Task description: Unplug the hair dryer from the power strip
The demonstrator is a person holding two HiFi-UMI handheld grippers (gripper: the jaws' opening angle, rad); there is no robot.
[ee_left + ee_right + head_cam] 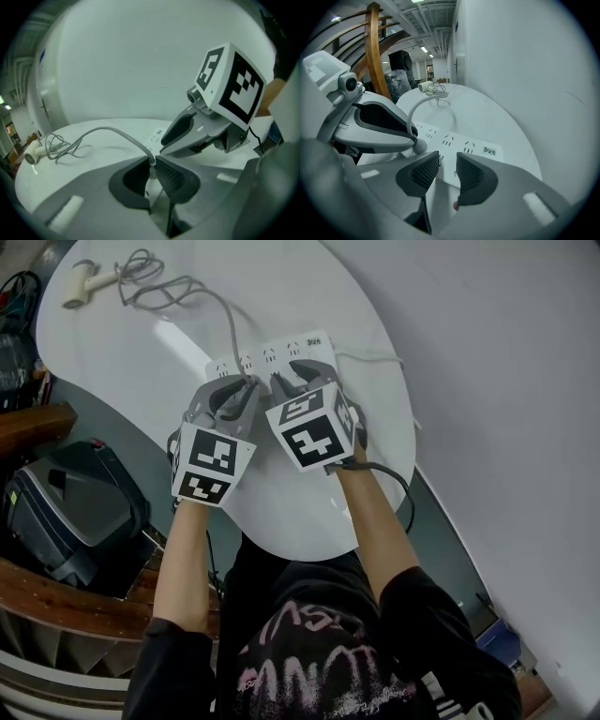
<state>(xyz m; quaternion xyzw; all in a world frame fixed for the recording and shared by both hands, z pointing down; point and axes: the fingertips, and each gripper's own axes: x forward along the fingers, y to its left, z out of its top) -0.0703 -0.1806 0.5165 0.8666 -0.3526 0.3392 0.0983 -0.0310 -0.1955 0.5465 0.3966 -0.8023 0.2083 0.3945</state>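
Left gripper (242,390) is held just beside right gripper (292,377), both forearms extended forward. Left jaws are clamped on the plug (151,165); right jaws are set slightly apart.

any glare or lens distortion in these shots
Head view: a bright glare streak on the glossy white oval table, otherwise sharp. Left gripper view: strong fisheye, black corners, the grey cord sharp. Right gripper view: same fisheye bending the brown wooden rail; the white power strip in focus.
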